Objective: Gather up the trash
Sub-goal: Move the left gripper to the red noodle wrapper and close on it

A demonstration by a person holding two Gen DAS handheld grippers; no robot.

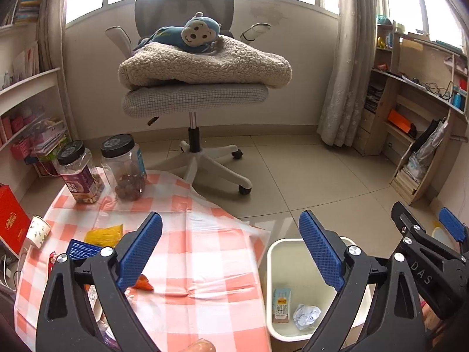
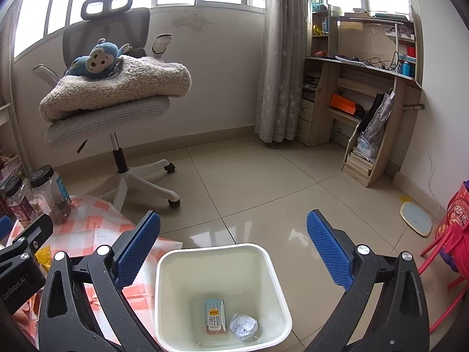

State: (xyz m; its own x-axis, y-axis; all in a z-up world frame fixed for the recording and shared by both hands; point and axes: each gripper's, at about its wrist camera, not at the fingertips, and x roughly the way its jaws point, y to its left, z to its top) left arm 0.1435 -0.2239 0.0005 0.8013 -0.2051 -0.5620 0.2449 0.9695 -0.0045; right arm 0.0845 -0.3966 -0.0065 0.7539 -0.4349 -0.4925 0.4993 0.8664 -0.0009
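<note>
Right gripper: jaws spread wide, nothing between the blue pads. It hangs over the white bin, which stands on the tiled floor just beside the table.

Bin contents: a small milk carton lying flat on the bottom, and a crumpled paper ball just right of it, close but whether touching I cannot tell.

Left gripper: jaws also spread wide, empty. It sits over the table edge, with the bin below its right finger.

Table, under a red-and-white checked cloth:
- yellow packet and blue box near the left finger, the box partly hidden behind it;
- paper cup tipped at the left edge;
- orange scrap just below the left pad;
- two black-lidded jars upright at the far end, side by side.

Past the table stands an office chair carrying a folded blanket with a plush monkey on top.
</note>
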